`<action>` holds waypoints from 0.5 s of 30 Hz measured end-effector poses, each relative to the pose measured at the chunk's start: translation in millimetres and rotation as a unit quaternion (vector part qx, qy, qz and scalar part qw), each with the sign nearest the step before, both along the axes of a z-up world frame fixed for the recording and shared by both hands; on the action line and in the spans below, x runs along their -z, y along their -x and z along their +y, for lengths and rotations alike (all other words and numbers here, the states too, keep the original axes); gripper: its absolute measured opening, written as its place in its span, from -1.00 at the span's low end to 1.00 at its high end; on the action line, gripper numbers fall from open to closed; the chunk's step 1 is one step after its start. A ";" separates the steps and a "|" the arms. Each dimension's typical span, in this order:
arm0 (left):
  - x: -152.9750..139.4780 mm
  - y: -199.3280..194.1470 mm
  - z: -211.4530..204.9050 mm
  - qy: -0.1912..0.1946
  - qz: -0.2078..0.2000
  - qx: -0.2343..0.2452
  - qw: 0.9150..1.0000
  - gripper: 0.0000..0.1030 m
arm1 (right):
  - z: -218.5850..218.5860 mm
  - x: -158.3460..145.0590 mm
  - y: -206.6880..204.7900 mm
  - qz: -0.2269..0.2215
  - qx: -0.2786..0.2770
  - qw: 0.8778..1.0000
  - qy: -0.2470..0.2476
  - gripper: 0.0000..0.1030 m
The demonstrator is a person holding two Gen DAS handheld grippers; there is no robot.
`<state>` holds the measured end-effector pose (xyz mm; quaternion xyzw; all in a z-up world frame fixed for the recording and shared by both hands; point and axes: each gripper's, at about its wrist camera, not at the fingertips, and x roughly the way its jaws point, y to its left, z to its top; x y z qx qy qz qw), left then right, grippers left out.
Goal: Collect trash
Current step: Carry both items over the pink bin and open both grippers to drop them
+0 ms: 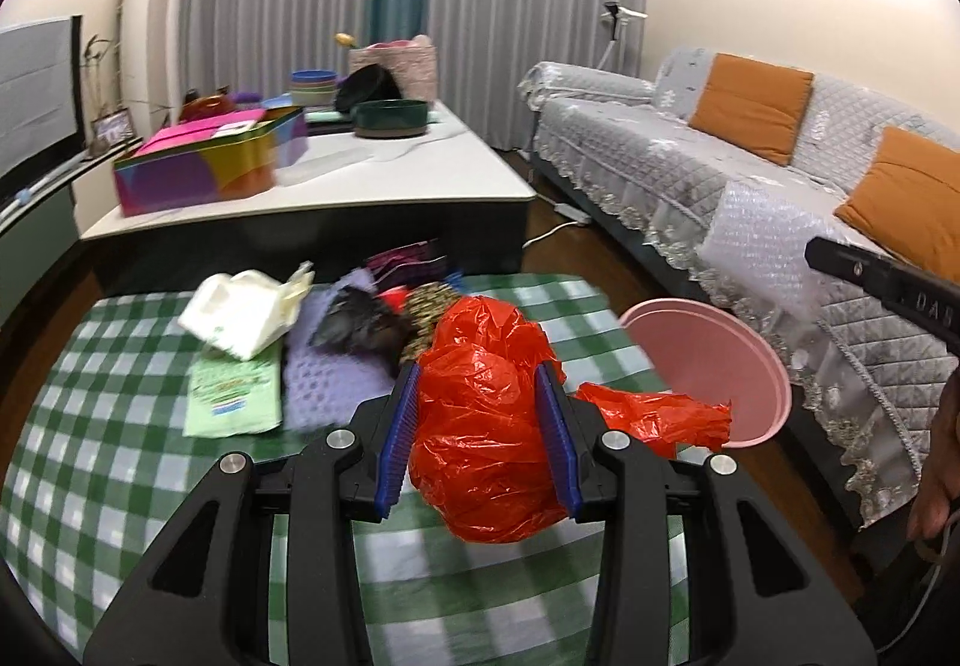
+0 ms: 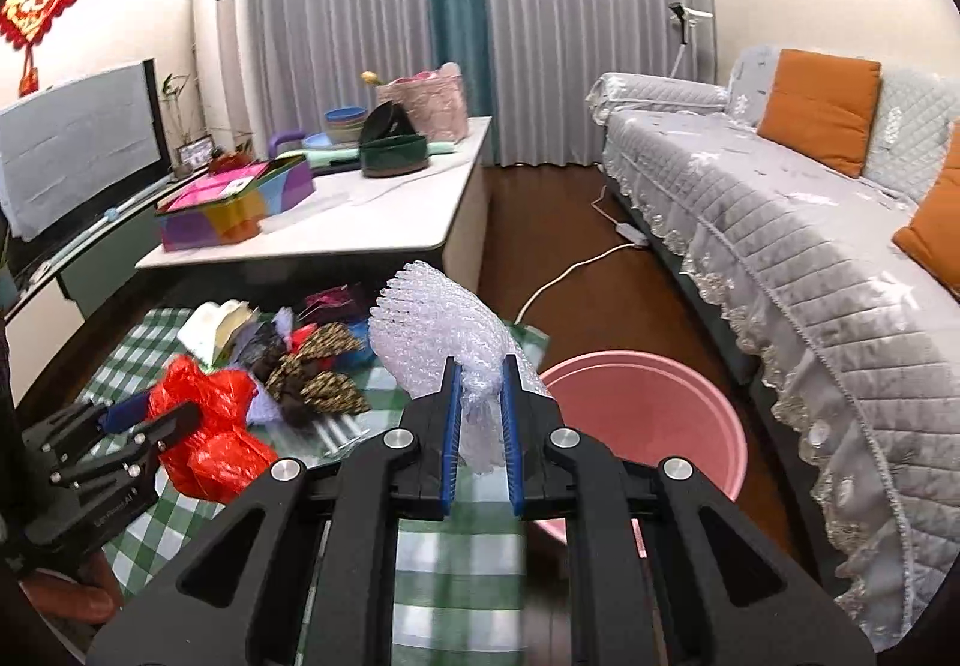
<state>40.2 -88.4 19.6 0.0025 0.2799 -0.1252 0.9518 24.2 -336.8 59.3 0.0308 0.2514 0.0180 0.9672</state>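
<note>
My left gripper [image 1: 477,378] is shut on a crumpled red plastic bag [image 1: 486,426] and holds it above the green checked table [image 1: 120,462]; it also shows in the right wrist view [image 2: 150,420], with the red bag [image 2: 210,426] between its fingers. My right gripper [image 2: 482,366] is shut on a wad of clear bubble wrap [image 2: 432,324], held near the table's right edge beside the pink bin [image 2: 654,414]. The pink bin [image 1: 714,366] stands on the floor right of the table. More trash [image 1: 336,318] lies piled at the table's far side.
A white coffee table [image 1: 360,174] with a colourful box and bowls stands beyond. A grey-covered sofa [image 1: 750,174] with orange cushions runs along the right. A white cable [image 2: 576,270] lies on the wooden floor. A TV [image 2: 78,138] is at left.
</note>
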 end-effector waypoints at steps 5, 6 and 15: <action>-2.7 -6.1 -19.2 0.002 -0.007 0.021 1.000 -0.25 | -28.9 -19.0 -9.2 -0.013 0.016 1.000 0.020 -0.74; -2.3 -8.9 -23.0 0.002 -0.006 0.024 1.000 -0.25 | -36.8 -21.1 -12.6 -0.016 0.020 0.999 0.021 -0.74; 8.4 -30.0 -58.2 -0.014 -0.008 0.053 0.998 -0.25 | -74.9 1.6 -26.5 -0.021 0.063 0.997 -0.024 -0.74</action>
